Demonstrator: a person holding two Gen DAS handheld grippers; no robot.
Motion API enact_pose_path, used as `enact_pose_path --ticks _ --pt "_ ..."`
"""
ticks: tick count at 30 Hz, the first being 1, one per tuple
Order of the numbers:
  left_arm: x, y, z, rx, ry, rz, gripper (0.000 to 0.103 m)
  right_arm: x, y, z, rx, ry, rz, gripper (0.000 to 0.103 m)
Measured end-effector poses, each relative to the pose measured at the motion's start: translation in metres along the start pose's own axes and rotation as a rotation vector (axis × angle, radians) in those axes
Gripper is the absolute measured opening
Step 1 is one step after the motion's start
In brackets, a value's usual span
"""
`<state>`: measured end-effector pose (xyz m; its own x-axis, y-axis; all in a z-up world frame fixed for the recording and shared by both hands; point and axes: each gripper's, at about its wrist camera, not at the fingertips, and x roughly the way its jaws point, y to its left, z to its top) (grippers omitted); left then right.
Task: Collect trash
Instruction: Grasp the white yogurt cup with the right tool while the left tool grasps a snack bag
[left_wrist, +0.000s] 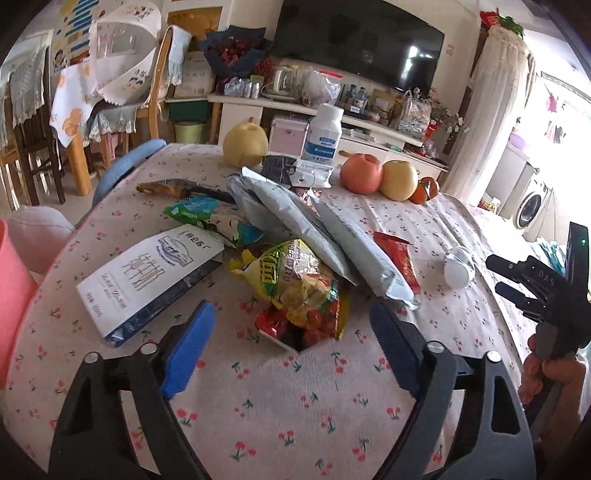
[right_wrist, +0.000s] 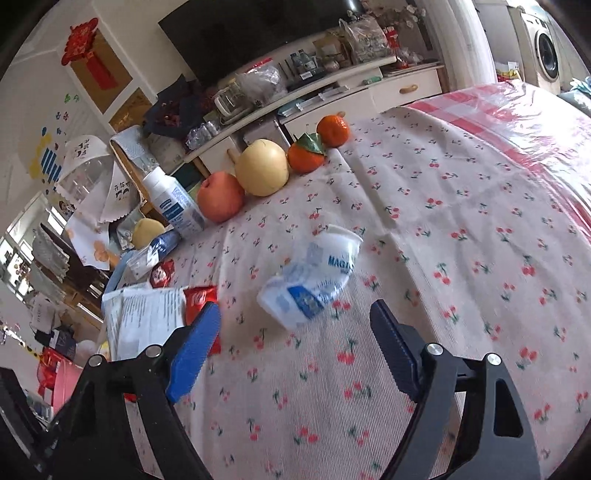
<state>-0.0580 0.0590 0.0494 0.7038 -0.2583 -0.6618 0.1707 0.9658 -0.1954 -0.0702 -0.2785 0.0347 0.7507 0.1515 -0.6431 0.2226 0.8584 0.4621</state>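
My left gripper (left_wrist: 293, 326) hangs over the cherry-print bench (left_wrist: 295, 406) with its fingers (left_wrist: 192, 343) spread wide and nothing between them. Just ahead of the tips lies the trash: a yellow snack bag (left_wrist: 299, 284) on a red wrapper, a white paper bag (left_wrist: 147, 277) to its left, grey mailer pouches (left_wrist: 314, 229) leaning across the heap, a green packet (left_wrist: 210, 218) behind. A red sachet (left_wrist: 397, 258) and a crushed white cup (left_wrist: 458, 267) lie off to the right, near my right hand (left_wrist: 546, 373) on its handle. Further back stand a white bottle (left_wrist: 325, 134), a pomelo (left_wrist: 245, 144), an apple (left_wrist: 360, 173) and a pear (left_wrist: 400, 179).

My right gripper (right_wrist: 295, 325) is also well open and empty, fingers (right_wrist: 195, 347) apart. The crushed cup (right_wrist: 314, 273) lies on its side just past the tips, not touched. The fruit row (right_wrist: 258, 173) sits beyond it at the bench's far edge
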Motion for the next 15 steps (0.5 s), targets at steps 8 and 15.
enact_pose_path --ticks 8,15 --pt "0.027 0.012 0.011 -0.077 0.018 -0.025 0.075 0.028 0.008 0.016 -0.059 0.029 -0.02 0.083" --pt "0.045 0.021 0.015 -0.154 0.031 -0.111 0.06 0.05 0.004 0.021 -0.071 0.072 -0.033 0.074"
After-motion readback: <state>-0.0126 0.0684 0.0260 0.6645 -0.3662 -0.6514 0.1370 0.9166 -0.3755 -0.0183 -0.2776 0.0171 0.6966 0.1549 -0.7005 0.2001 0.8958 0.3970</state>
